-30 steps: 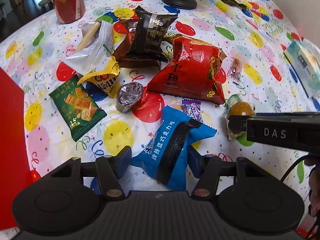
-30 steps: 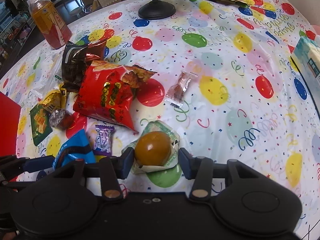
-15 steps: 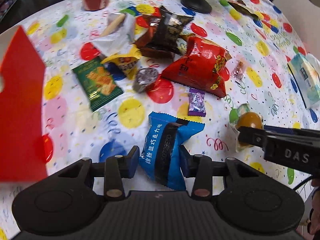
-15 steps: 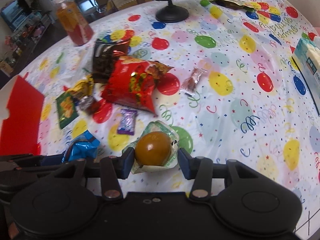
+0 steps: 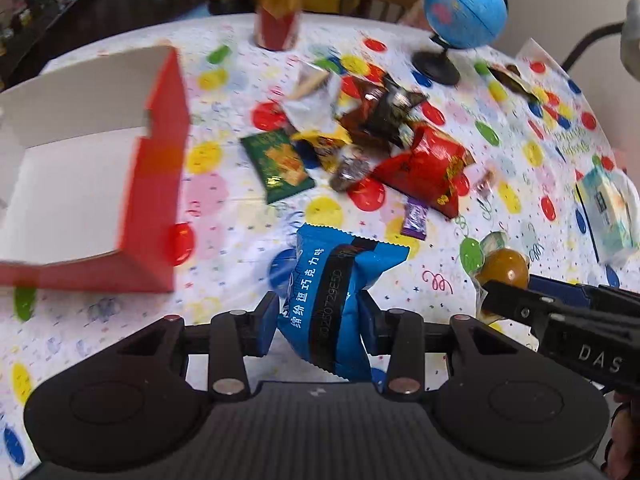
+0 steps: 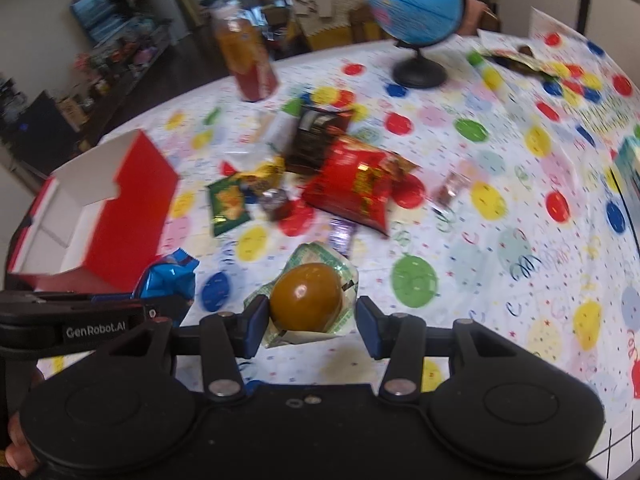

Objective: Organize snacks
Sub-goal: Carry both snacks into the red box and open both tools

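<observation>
My left gripper (image 5: 320, 318) is shut on a blue snack packet (image 5: 336, 292) and holds it above the table. My right gripper (image 6: 310, 320) is shut on a clear packet with a brown egg (image 6: 306, 296), also lifted; the egg shows in the left wrist view (image 5: 506, 266). An open red box with a white inside (image 5: 80, 184) stands to the left, also in the right wrist view (image 6: 120, 208). Loose snacks lie in a pile: a red bag (image 5: 428, 168), a green cracker packet (image 5: 278, 164), a dark brown packet (image 5: 380, 116), a purple candy (image 5: 416, 216).
A blue globe on a black stand (image 5: 460, 20) and a tall orange-red bottle (image 5: 278, 8) stand at the table's far side. A pale blue tissue pack (image 5: 608, 212) lies at the right. The balloon-print tablecloth (image 6: 500, 208) covers the round table.
Both grippers have risen and pulled back with their packets. The red box has come fully into view on the left.
</observation>
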The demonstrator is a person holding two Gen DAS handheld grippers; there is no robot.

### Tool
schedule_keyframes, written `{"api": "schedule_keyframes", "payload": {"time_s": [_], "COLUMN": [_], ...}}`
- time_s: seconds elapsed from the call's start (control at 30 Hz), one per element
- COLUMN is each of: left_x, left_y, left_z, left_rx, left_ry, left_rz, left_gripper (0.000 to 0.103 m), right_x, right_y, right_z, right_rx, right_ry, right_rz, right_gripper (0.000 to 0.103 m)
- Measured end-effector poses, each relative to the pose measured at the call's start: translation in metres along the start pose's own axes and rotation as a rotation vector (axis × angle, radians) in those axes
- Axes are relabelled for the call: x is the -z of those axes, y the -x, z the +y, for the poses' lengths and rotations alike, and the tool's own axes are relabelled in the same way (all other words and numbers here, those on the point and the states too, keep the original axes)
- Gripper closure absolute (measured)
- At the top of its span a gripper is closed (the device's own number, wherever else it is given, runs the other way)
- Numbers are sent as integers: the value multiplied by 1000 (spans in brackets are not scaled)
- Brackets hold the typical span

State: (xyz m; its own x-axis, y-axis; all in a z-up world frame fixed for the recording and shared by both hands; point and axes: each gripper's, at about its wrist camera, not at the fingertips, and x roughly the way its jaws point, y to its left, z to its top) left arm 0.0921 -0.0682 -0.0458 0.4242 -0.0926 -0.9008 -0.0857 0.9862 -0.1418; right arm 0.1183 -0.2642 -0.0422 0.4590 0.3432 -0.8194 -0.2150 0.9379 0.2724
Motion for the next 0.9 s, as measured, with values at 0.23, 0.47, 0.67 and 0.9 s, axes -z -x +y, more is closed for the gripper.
{"api": "schedule_keyframes", "payload": {"time_s": [0.23,0.47,0.67,0.9], "left_x": [-1,-12,-23,-39], "left_y": [45,68,82,85], "left_z": [23,63,111,173], "left_rx": [-24,-36,-64,-84], "left_ry": [30,36,37,44], "left_rz": [-82,-123,-145,-146], "left_gripper": [63,63,63,63], "right_x": [-5,-17,-28,-38], "right_y": [21,26,13,-14], "right_z": [41,93,151,214], "right_rx": [-48,-59,-70,-65], "right_ry": [97,168,216,253], "right_rz": [-33,-66,-63,-48], "right_gripper": [56,56,56,56]}}
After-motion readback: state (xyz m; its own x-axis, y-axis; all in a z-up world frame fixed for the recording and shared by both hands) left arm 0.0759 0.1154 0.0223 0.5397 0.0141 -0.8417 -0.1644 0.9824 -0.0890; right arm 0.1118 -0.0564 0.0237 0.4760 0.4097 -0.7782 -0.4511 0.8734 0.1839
